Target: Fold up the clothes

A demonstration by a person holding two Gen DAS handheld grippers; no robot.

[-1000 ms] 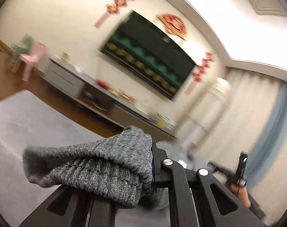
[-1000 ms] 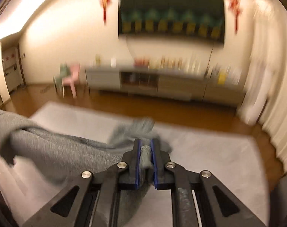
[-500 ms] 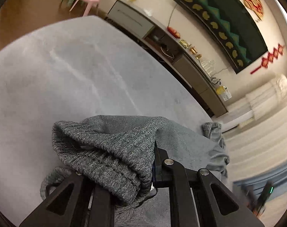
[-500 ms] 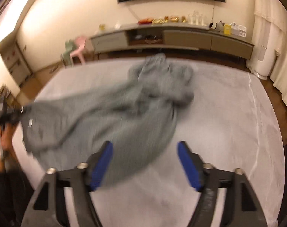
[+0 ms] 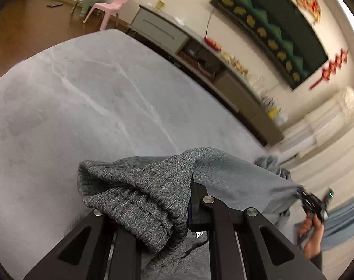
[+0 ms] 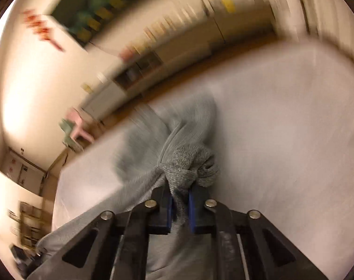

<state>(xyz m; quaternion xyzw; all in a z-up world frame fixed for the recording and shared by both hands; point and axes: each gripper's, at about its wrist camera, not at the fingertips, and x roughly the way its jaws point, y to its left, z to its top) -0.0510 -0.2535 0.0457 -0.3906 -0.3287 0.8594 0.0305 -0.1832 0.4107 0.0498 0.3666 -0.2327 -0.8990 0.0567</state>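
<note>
Above the pale grey mat (image 5: 88, 107), my left gripper (image 5: 188, 207) and right gripper (image 6: 180, 207), its jaws just closed, each pinch the grey knit garment (image 6: 184, 168).

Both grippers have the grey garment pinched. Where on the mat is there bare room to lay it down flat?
The mat is bare from the left gripper out to its far edge by the cabinet and pink chair. In the right wrist view, it is bare right of the right gripper. The garment crowds the strip between the grippers.
</note>
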